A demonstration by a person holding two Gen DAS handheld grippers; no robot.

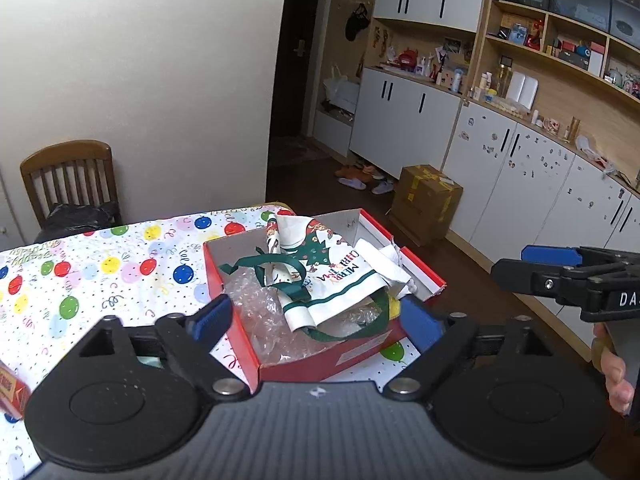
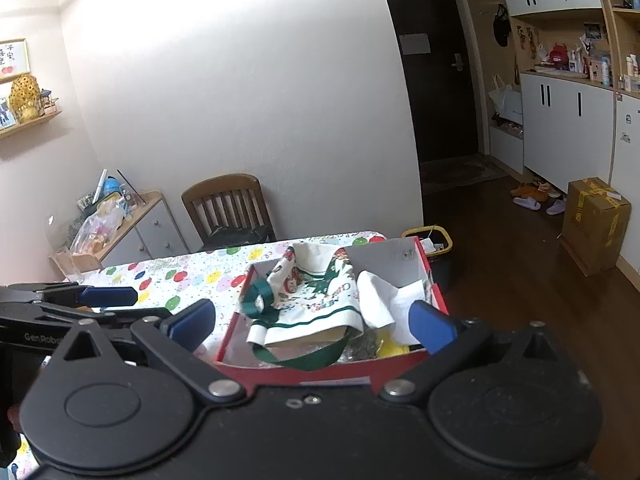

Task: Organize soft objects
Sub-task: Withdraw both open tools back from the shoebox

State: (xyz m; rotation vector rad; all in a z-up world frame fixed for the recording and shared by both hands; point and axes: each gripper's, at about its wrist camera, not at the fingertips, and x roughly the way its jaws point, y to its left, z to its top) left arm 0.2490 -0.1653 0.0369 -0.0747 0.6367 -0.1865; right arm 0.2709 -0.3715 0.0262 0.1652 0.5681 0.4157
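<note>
A red cardboard box (image 1: 320, 362) (image 2: 434, 284) stands on the balloon-print tablecloth (image 1: 100, 276) (image 2: 192, 276). Inside lie a white Christmas cloth bag with green straps (image 1: 340, 280) (image 2: 316, 304), bubble wrap (image 1: 272, 320), white paper (image 1: 394, 260) (image 2: 380, 300) and something yellow (image 2: 390, 348). My left gripper (image 1: 316, 318) is open and empty, just above the box's near side. My right gripper (image 2: 312, 322) is open and empty, over the box's near edge. The right gripper also shows at the right edge of the left wrist view (image 1: 560, 276), and the left gripper at the left of the right wrist view (image 2: 100, 298).
A wooden chair (image 1: 70, 176) (image 2: 228, 204) stands behind the table. A brown carton (image 1: 426, 200) (image 2: 596, 220) and slippers (image 1: 360, 178) are on the dark floor at right, by white cabinets (image 1: 520, 184). A small red box (image 1: 12, 390) sits at the table's left. A bin (image 2: 436, 240) stands beyond the table.
</note>
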